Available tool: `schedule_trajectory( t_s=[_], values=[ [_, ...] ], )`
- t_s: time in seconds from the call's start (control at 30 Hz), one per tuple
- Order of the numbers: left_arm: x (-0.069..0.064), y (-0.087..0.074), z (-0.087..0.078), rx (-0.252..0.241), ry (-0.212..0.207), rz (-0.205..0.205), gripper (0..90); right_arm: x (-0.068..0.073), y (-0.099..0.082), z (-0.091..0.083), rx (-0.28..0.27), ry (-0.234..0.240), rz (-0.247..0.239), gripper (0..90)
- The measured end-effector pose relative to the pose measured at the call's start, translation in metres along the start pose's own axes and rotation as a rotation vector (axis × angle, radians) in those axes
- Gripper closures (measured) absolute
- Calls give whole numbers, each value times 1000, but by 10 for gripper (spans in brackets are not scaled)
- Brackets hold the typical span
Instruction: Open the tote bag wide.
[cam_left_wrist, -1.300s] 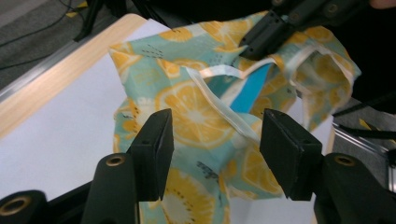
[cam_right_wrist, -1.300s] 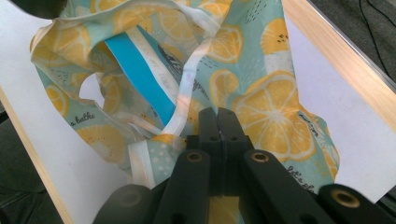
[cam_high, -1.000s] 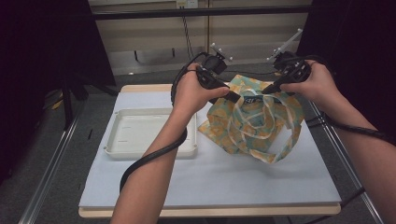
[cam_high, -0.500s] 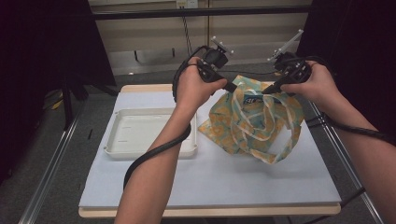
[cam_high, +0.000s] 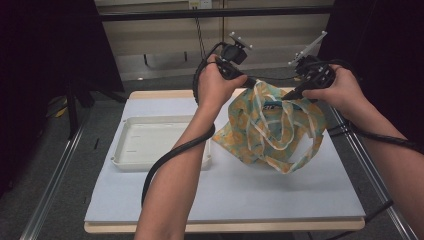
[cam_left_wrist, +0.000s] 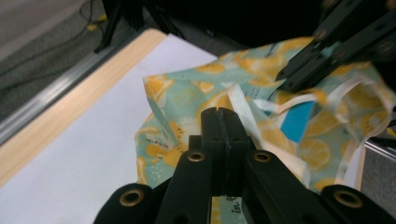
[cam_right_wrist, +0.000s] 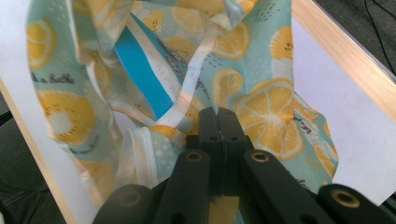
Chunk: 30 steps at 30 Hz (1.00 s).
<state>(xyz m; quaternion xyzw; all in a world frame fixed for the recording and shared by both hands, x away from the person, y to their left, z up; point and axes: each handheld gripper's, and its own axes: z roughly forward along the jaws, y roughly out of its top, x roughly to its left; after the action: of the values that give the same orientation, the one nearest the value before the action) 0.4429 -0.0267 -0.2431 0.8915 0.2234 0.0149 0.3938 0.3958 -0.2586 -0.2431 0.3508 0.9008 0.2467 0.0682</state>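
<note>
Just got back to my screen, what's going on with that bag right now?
A person holds a gripper in each hand, and both are clamped on the top edge of the lemon-print fabric bag. The left gripper, whose jaws have just closed, and the right gripper lift the bag so it hangs over the white mat. The white tray sits beside it.

Bag contents hidden — blue item mostly covered by fabric.
</note>
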Motion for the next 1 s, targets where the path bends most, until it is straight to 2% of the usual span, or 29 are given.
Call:
schedule_trajectory(
  t_s=[0.03, 0.13, 0.27, 0.3, 0.33, 0.43, 0.47, 0.57, 0.63, 0.67, 0.8, 0.87, 1.0],
  values=[
    [2, -4, 8, 12, -10, -15, 900, -1, -1, -1, 0, -2, -4, 900],
    [3, -8, 14, 37, -21, -15, 900, -2, -2, -2, -3, -1, -4, 892],
    [5, -13, 20, 59, -28, -26, 900, -4, -3, -6, -2, -18, -2, 767],
    [5, -15, 22, 54, -31, -34, 900, -4, -3, -6, -2, -18, -2, 767],
    [6, -17, 23, 67, -33, -31, 900, -5, -2, -10, -4, -36, 0, 685],
    [7, -18, 24, 69, -36, -31, 900, -4, -1, -14, 4, -43, -4, 652],
    [7, -20, 24, 67, -40, -35, 900, -3, 0, -19, -2, -47, -9, 608],
    [6, -21, 25, 65, -40, -36, 900, -2, 1, -26, -6, -51, -17, 558],
    [6, -21, 25, 70, -41, -31, 900, 0, 2, -29, -4, -48, -4, 532],
    [6, -21, 25, 69, -41, -34, 900, 2, 3, -34, -14, -30, -25, 496],
    [5, -21, 25, 70, -42, -28, 900, 7, 4, -37, -5, -9, -58, 486],
    [4, -22, 25, 59, -43, -41, 900, 11, 4, -36, 2, -6, -72, 486],
    [4, -22, 25, 65, -39, -34, 900, 14, 3, -25, 19, -1, -83, 495]
  ],
)
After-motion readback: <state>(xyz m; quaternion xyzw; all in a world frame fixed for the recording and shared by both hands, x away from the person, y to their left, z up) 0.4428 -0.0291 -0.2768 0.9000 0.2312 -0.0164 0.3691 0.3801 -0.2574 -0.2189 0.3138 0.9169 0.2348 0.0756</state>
